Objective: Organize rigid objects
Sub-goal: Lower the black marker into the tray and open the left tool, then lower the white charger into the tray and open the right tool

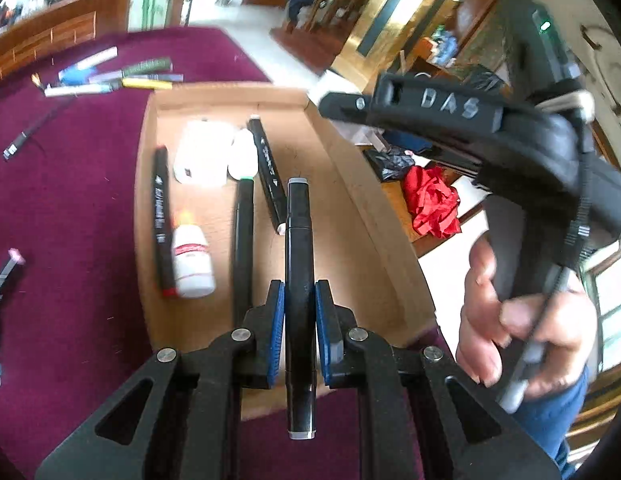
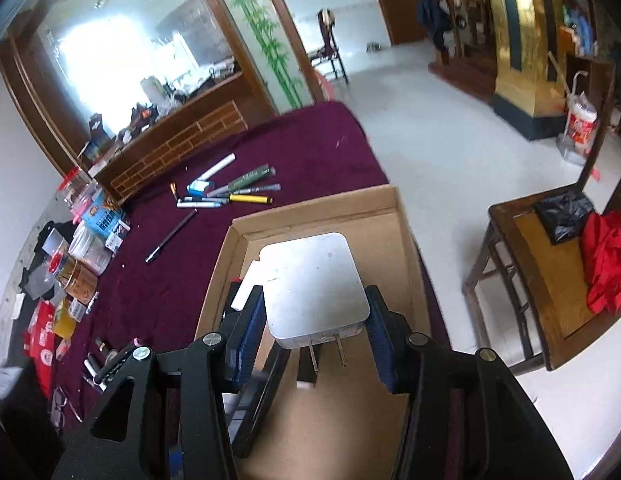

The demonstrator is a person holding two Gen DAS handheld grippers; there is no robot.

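Black marker (image 1: 299,248) clamped in left claw (image 1: 299,320) above cardboard tray (image 1: 350,184); white charger (image 2: 316,286) gripped in right claw (image 2: 316,334) over same tray. Already boxed: markers, bottle (image 1: 191,264). Outstanding on counter (image 1: 70,200): pen cluster (image 1: 122,76). Judged roughly half done.

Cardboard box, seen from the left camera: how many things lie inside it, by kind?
Black markers: 3
White bottle: 1
White blocky item: 1
Total: 5, excluding the held marker in the left gripper and plug adapter in the right gripper.
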